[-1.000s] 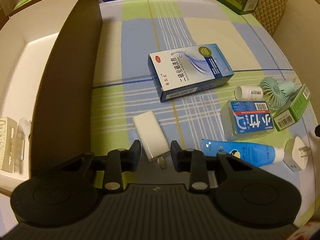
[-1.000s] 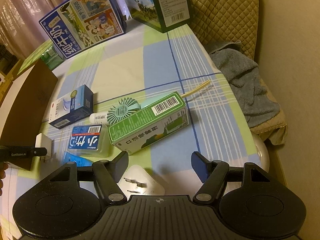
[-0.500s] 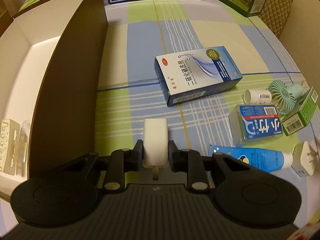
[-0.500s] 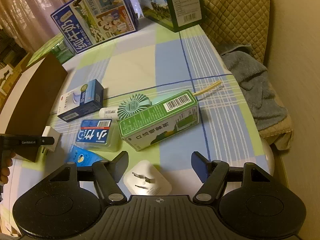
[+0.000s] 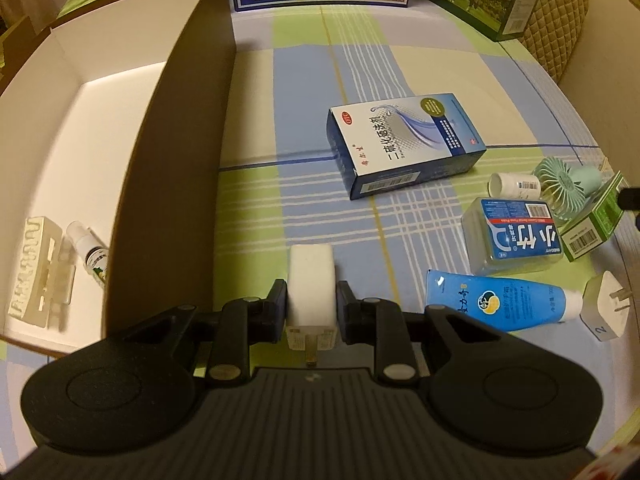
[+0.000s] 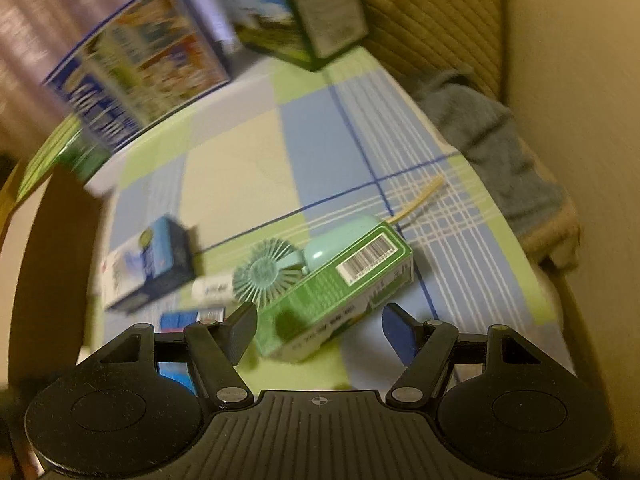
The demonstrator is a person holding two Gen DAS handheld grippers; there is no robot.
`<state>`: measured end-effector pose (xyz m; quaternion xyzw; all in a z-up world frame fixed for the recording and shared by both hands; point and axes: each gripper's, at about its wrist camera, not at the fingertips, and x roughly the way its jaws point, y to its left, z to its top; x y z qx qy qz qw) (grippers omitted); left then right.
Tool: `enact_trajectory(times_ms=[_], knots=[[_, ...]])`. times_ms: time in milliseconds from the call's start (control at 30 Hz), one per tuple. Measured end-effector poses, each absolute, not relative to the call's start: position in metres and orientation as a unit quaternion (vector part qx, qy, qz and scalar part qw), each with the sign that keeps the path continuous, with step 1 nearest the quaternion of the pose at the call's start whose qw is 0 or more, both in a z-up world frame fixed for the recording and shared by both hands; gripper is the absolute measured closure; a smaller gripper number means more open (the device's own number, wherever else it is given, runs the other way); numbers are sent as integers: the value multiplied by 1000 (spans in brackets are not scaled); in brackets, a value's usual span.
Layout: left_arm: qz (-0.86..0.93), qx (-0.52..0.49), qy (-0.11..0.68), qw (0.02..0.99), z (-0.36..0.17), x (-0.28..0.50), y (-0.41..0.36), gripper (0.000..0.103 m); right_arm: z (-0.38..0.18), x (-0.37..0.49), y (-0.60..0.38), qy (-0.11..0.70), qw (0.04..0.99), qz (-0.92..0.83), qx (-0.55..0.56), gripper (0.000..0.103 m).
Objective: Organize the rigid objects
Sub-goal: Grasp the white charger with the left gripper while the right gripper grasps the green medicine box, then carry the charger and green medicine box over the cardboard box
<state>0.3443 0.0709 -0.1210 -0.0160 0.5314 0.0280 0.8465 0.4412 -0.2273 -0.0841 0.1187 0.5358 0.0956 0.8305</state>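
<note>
Charger (image 5: 311,280): white, pinched in left tool (image 5: 311,304), prong end toward camera, beside brown bin (image 5: 176,168). Right tool (image 6: 318,326): spread, empty, above green box (image 6: 340,288); view blurred. On checked surface (image 5: 304,60): blue box (image 5: 404,144), fan (image 5: 560,184), tube (image 5: 496,300), plug (image 5: 606,312).

A checked tablecloth (image 5: 304,80) in blue, green and cream covers the table under warm, dim light. At two o'clock stands a quilted tan chair back (image 6: 432,12); a grey towel (image 6: 492,136) lies at three o'clock.
</note>
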Motion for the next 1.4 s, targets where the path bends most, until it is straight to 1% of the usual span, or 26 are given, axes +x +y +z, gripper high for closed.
enact_trajectory(times_ms=[133, 200, 267, 333, 400, 600, 800, 867, 900, 1000, 1400], knots=[[26, -20, 530, 847, -119, 340, 72, 82, -95, 459, -232, 552, 810, 59, 188, 36], [24, -23, 529, 848, -118, 338, 73, 82, -99, 464, -233, 562, 805, 42, 187, 36], [22, -25, 528, 849, -117, 336, 74, 82, -100, 464, -234, 559, 810, 37, 173, 41], [20, -25, 527, 849, -116, 334, 75, 82, -100, 460, -235, 557, 811, 50, 170, 57], [18, -25, 526, 850, -115, 332, 75, 82, -99, 457, -238, 556, 814, 49, 161, 62], [12, -22, 523, 852, -114, 331, 75, 82, -93, 445, -243, 555, 818, 55, 138, 71], [7, -19, 521, 853, -113, 330, 75, 82, -101, 446, -240, 567, 816, 34, 107, 72], [6, -18, 521, 854, -112, 329, 75, 82, -102, 442, -239, 560, 822, 40, 95, 73], [5, -17, 520, 854, -112, 329, 75, 82, -101, 440, -238, 556, 826, 41, 83, 76], [5, -16, 515, 857, -108, 328, 75, 82, -100, 432, -239, 542, 837, 46, 59, 77], [-6, -15, 500, 866, -94, 323, 71, 82, -73, 408, -252, 505, 859, 65, 59, 77]])
